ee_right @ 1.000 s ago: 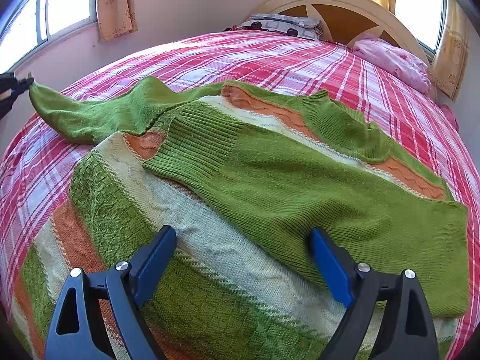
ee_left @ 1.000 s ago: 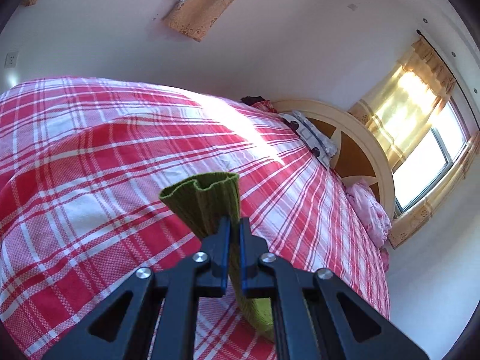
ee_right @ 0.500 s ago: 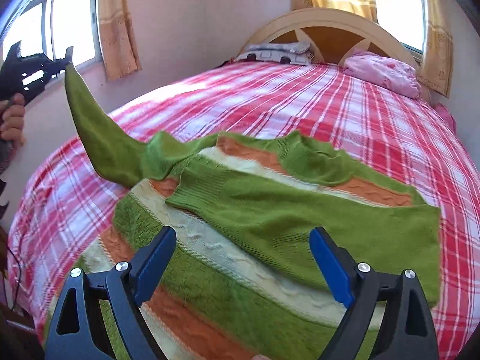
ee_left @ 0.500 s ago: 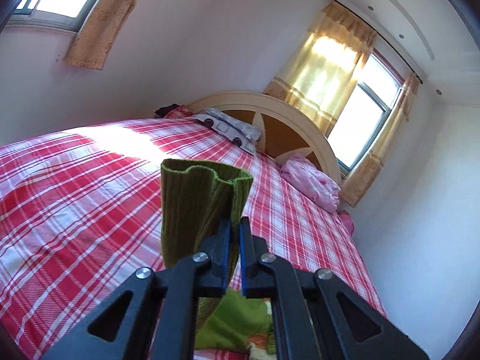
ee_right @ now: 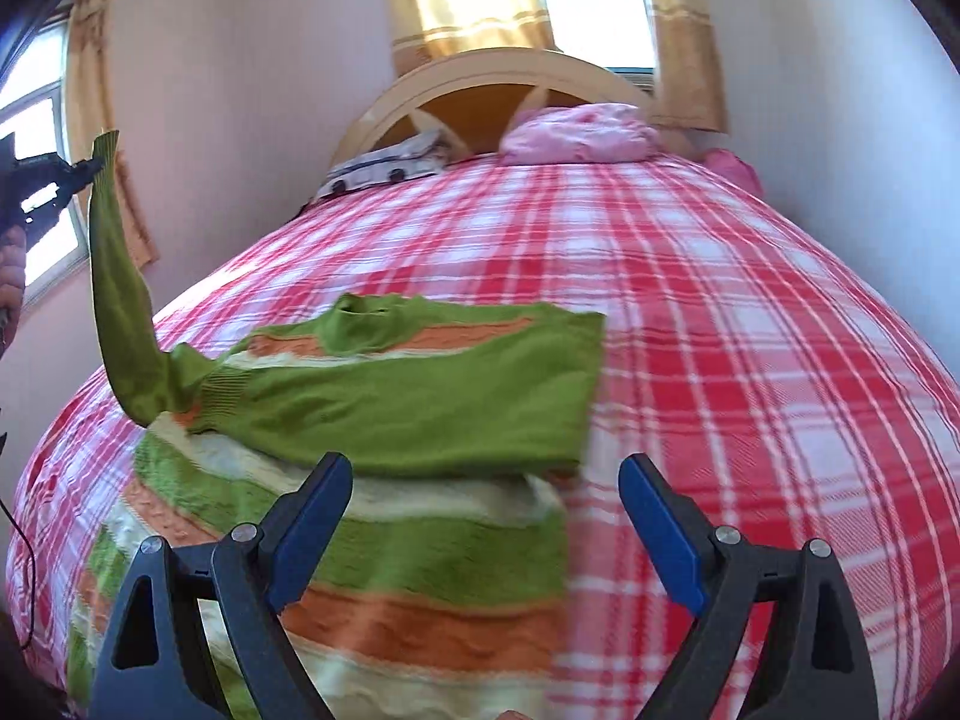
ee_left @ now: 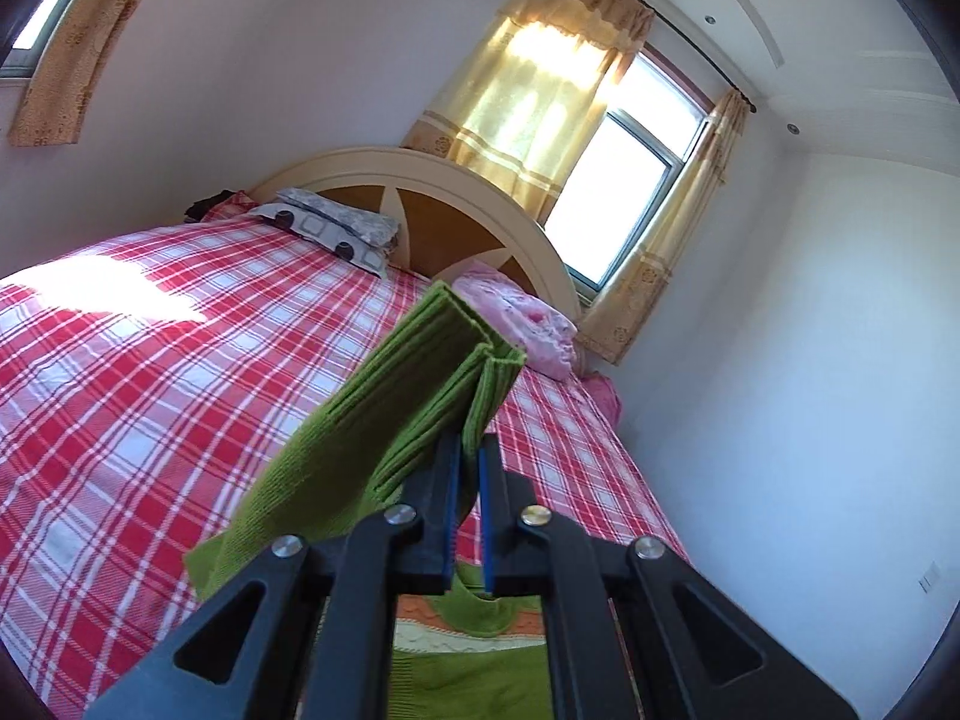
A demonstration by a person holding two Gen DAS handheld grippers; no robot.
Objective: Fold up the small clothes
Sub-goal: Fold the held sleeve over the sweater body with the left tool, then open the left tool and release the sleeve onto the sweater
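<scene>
A green, orange and cream striped knit sweater (ee_right: 384,480) lies on the bed, one sleeve folded across its chest. My left gripper (ee_left: 468,456) is shut on the ribbed cuff of the other green sleeve (ee_left: 414,396) and holds it high above the bed. In the right wrist view that sleeve (ee_right: 117,300) hangs from the left gripper (ee_right: 90,171) at the far left, down to the sweater's shoulder. My right gripper (ee_right: 486,480) is open and empty, above the sweater's lower half.
The bed has a red and white plaid cover (ee_right: 720,330). A rounded cream headboard (ee_right: 492,84), a grey patterned pillow (ee_right: 384,165) and a pink bundle (ee_right: 576,132) are at its far end. Walls and curtained windows (ee_left: 612,192) surround the bed.
My left gripper has lifted the sleeve cuff from near the bed to high in the air and turned toward the headboard. My right gripper has pulled back and risen, staying open.
</scene>
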